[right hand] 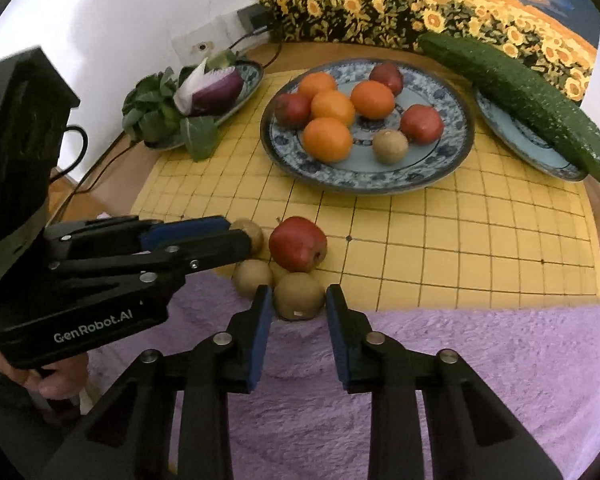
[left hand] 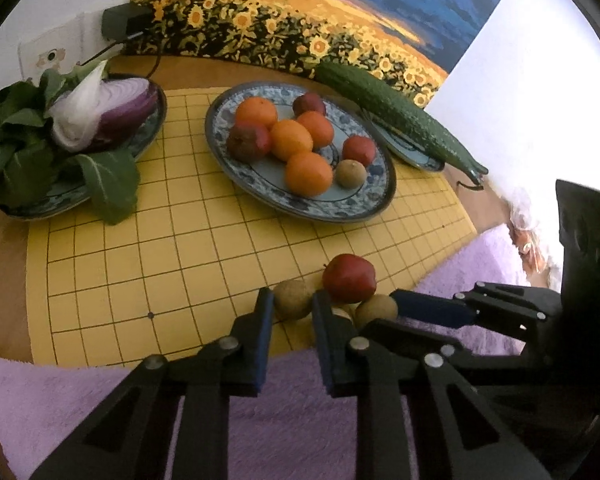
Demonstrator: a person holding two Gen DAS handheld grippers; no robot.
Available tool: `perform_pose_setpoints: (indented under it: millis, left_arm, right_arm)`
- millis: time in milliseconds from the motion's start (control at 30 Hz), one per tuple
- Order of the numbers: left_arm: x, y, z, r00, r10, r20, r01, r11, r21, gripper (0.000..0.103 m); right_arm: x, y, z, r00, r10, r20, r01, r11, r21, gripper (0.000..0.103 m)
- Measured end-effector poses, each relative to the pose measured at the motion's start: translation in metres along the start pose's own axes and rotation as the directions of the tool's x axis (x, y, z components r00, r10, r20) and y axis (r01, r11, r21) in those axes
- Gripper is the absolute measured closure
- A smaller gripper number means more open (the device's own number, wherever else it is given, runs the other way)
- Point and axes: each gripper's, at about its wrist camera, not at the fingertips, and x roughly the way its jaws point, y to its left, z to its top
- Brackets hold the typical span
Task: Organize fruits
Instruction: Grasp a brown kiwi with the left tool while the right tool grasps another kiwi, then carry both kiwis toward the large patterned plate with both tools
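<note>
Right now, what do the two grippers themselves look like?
Both are black linkage frames with silver pivot pins and blue-padded jaws. The left gripper has a boxy black body printed "GenRobot.AI" in white; a bare hand shows beneath it. The right gripper looks identical.
</note>
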Motion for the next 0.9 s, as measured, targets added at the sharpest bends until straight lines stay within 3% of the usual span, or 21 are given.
perform_pose_setpoints:
  millis: [300,467,533,900]
  left_arm:
    - [-0.004,0.002,0.002,1.0,0.0,0.018,0.0,1.0,0.003,0.092]
    - [0.005,-0.004,0.001,0.999,0.034,-0.001,-0.034,0.999,0.039,0.074]
    - [0.011,-0.005,0.0,0.999,0.04,-0.026,-0.038,0.998,0.049,0.079]
    - [-0.005,0.006,0.004,0.999,0.041,0.028,-0.041,0.999,0.0,0.079]
  right_arm:
    - [-0.004,-0.005,0.002,1.0,0.0,0.017,0.0,1.0,0.02,0.074]
    - [-0.002,-0.004,0.003,1.0,-0.001,0.007,0.001,1.0,0.018,0.074]
    - [-0.001,-0.003,0.003,1.0,-0.003,0.007,0.003,1.0,0.015,0.074]
    - [-0.005,-0.005,0.002,1.0,-0.007,0.024,0.006,0.999,0.036,0.074]
